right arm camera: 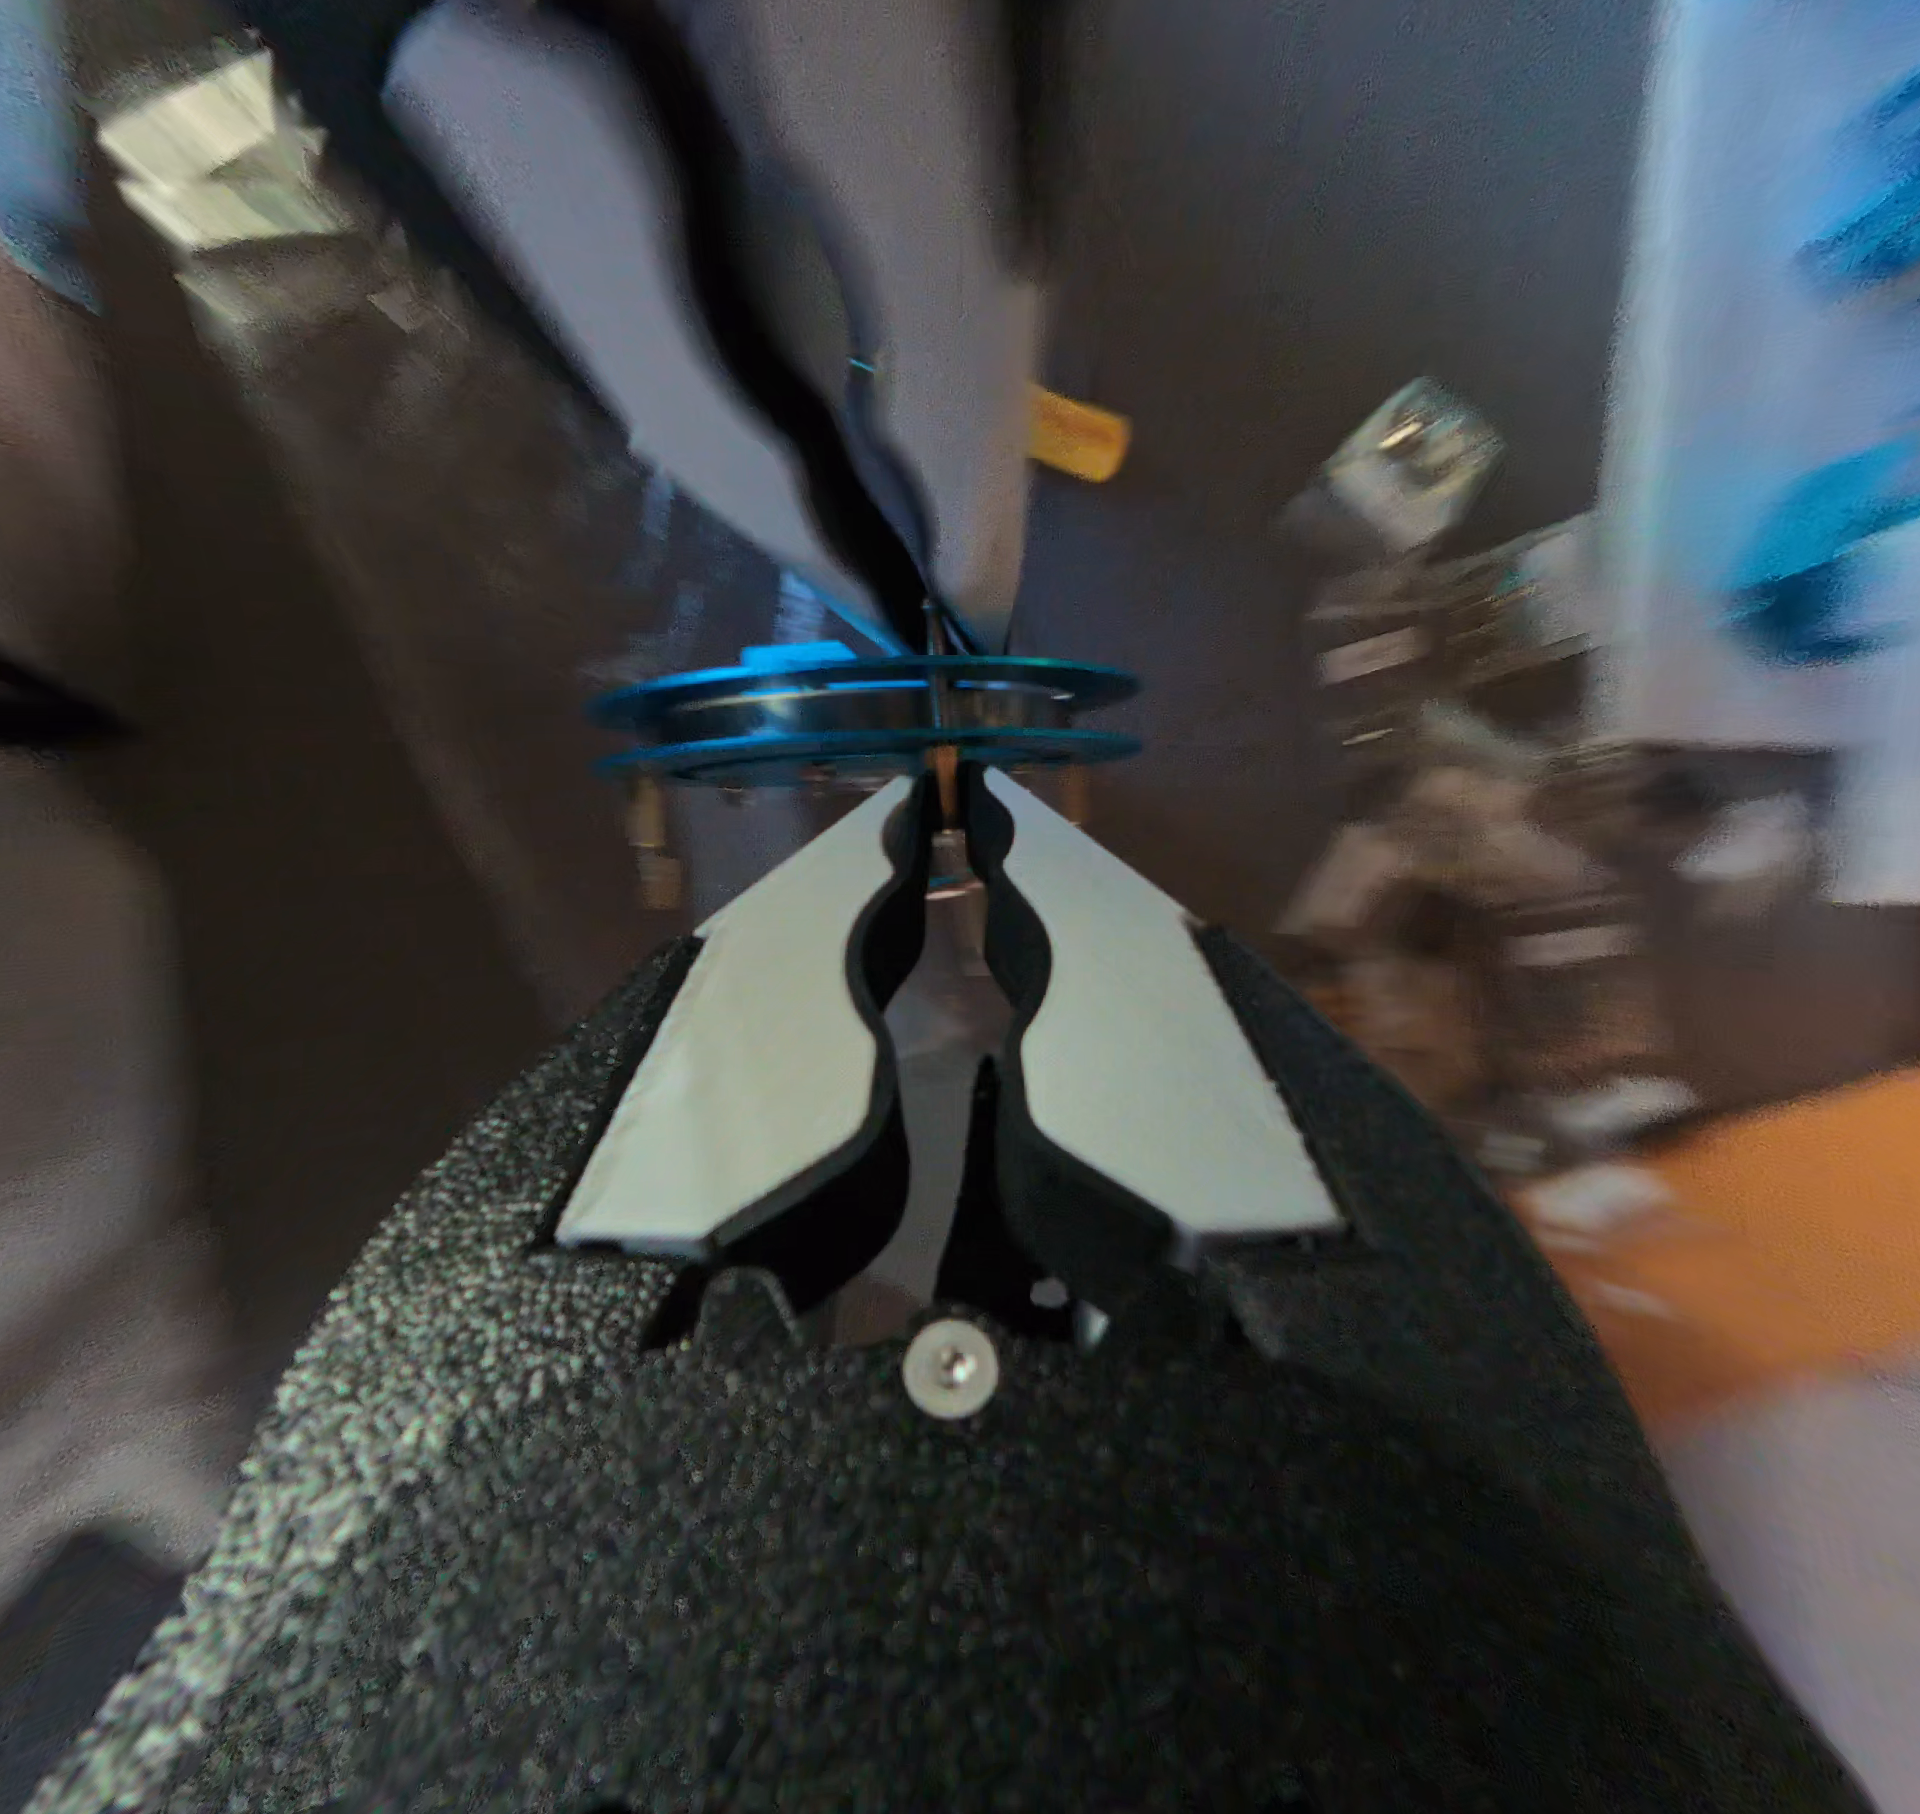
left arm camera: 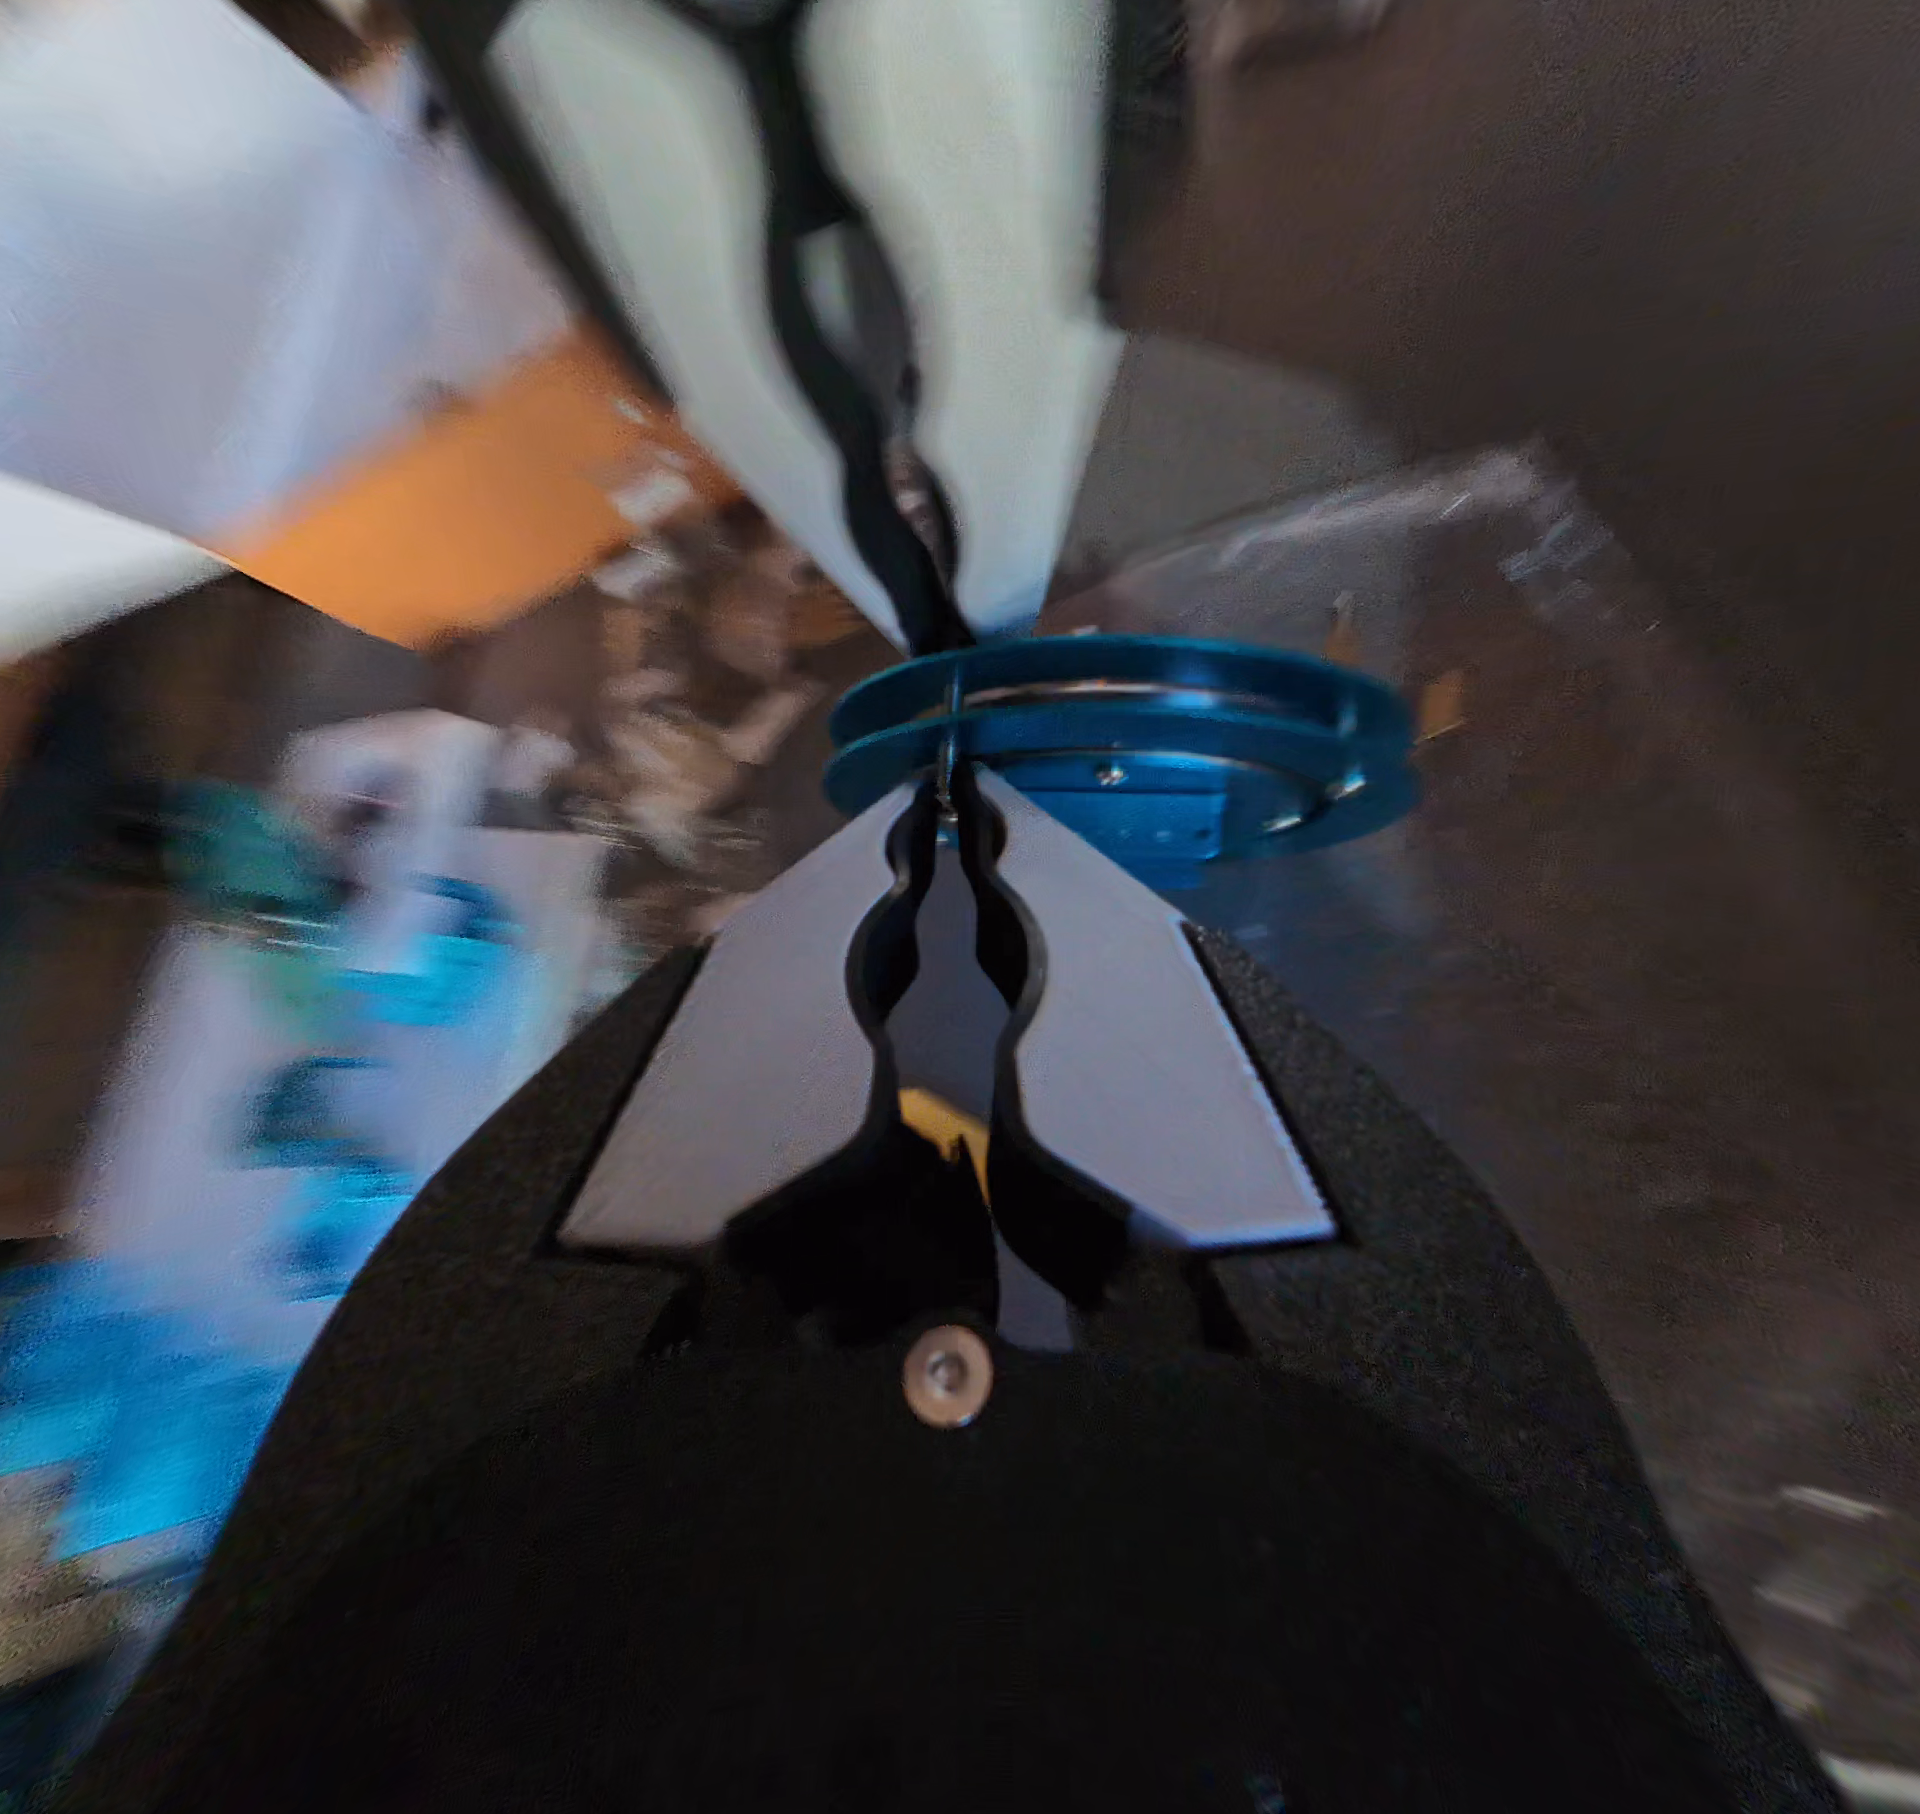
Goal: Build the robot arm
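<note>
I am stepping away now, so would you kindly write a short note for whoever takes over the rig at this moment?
Left gripper: jaws shut on the rim of the blue double-ring metal part.
Right gripper: jaws shut on the same part, from the opposite side.
The part hangs between the two grippers, above a dark surface.
Background is blurred; an orange patch and blue-white items cannot be identified.
Done: both grips look set. Left: cannot tell.

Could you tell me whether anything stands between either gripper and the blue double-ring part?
Nothing visible does. The left gripper is shut on the rim of the blue double-ring part, and the right gripper is shut on its opposite rim, so the part hangs directly between the two sets of fingertips. The background is motion-blurred.
</note>
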The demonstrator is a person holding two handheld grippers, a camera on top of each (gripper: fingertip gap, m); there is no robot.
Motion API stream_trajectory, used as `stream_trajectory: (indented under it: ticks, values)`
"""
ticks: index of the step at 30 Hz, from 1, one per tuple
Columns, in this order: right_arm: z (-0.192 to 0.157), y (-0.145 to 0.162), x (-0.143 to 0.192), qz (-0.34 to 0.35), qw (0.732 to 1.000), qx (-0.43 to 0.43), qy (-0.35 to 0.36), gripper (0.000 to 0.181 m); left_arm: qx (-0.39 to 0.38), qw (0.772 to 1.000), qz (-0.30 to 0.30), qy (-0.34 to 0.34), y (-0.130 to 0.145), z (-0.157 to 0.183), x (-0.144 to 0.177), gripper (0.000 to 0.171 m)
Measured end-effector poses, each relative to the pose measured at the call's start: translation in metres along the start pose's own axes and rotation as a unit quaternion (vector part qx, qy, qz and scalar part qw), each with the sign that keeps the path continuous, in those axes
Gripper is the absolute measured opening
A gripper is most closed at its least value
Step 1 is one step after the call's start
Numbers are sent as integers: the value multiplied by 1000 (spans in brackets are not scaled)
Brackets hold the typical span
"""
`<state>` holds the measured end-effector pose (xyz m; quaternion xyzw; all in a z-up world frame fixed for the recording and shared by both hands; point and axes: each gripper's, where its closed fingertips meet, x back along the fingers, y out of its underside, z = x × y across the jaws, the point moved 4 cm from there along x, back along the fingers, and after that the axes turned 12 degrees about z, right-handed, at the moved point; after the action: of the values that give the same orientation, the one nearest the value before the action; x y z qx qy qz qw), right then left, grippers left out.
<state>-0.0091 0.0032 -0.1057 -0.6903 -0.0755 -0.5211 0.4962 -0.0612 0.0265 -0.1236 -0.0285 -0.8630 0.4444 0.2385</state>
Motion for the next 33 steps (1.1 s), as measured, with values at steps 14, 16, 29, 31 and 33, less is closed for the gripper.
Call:
stream_trajectory:
  ticks: [14,16,29,31,33]
  values:
    - [-8,0,6,35,996,70,34,7,79,997,3,22,-2,-2,-3,3]
    - [-15,0,2,4,965,221,138,6,163,985,4,63,0,-4,-2,3]
    - [-3,10,6,42,884,-370,-284,3,-334,929,-34,-158,-2,7,-6,2]
    - [-3,12,5,55,862,-399,-308,4,-315,936,-33,-155,-2,6,-6,2]
    - [-1,10,6,69,915,-310,-250,4,-245,961,-21,-126,-2,4,-5,3]
